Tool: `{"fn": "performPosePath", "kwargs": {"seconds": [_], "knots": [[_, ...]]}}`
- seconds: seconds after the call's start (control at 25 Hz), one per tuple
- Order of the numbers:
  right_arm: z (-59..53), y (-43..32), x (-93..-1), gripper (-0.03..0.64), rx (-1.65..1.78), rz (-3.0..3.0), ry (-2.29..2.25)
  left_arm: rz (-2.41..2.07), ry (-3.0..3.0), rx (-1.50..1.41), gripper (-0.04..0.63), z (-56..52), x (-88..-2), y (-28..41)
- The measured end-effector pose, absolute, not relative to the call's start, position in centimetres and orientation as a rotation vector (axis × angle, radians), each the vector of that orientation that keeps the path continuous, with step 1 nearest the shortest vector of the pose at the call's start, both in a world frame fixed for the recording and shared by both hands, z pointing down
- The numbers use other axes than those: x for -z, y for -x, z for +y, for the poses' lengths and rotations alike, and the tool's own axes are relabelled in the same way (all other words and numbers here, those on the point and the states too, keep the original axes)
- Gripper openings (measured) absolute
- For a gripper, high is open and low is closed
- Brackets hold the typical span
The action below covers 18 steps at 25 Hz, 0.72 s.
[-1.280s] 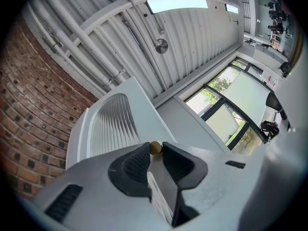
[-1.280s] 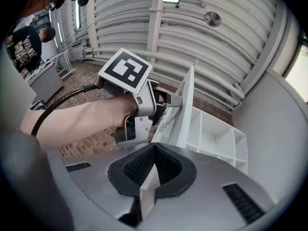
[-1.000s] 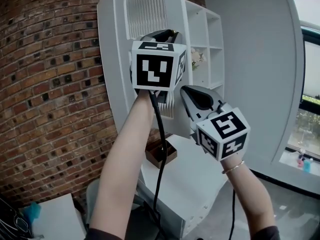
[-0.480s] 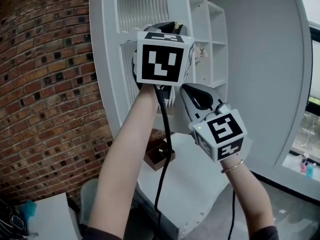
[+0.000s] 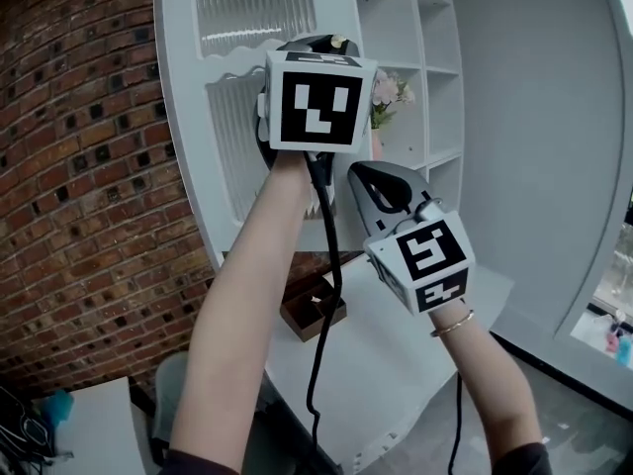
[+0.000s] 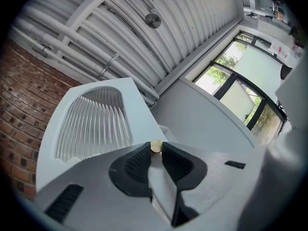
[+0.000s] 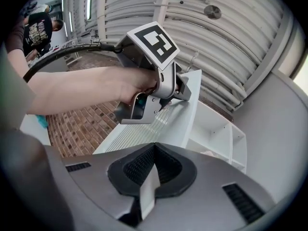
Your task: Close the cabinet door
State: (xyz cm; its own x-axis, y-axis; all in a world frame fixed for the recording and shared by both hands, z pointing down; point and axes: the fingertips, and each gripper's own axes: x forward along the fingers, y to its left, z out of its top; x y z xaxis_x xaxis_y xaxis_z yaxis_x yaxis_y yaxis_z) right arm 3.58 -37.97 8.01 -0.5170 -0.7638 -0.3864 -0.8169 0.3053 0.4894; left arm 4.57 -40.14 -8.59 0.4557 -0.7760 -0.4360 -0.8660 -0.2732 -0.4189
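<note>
As the left hand-held gripper (image 6: 156, 152) closes on the knob (image 6: 156, 146), the right hand-held gripper (image 7: 154, 148), shut, faces flowers (image 5: 389, 92).

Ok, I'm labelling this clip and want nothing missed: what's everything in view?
cabinet door: 1, white, open, beside the shelf unit
ribbed glass panels: 2, clear, stacked in the door
knob: 1, brass, on the door
shelf unit: 1, white, behind the door
flowers: 1 bunch, pink and white, on a shelf
box: 1, brown, on the counter
counter: 1, white, below the shelves
brick wall: 1, red-brown, left
bystander: 1, dark top, background of right gripper view
left gripper: 1, grey, jaws have just been closing, now shut on the knob
right gripper: 1, grey, jaws together, empty, below the left gripper
</note>
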Motion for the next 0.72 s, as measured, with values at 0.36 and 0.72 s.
{"fn": "performPosePath", "kwargs": {"seconds": [0.36, 0.72], "knots": [[-45.3, -3.7, -10.1, 0.0, -0.909, 2.575, 1.382, 1.47, 2.035, -0.136, 0.08, -46.1, 8.4, -5.5], [-50.3, -3.5, -11.3, 0.0, -0.856, 2.64, 1.287, 1.535, 2.004, -0.134, 0.083, -50.2, 8.4, -5.4]]}}
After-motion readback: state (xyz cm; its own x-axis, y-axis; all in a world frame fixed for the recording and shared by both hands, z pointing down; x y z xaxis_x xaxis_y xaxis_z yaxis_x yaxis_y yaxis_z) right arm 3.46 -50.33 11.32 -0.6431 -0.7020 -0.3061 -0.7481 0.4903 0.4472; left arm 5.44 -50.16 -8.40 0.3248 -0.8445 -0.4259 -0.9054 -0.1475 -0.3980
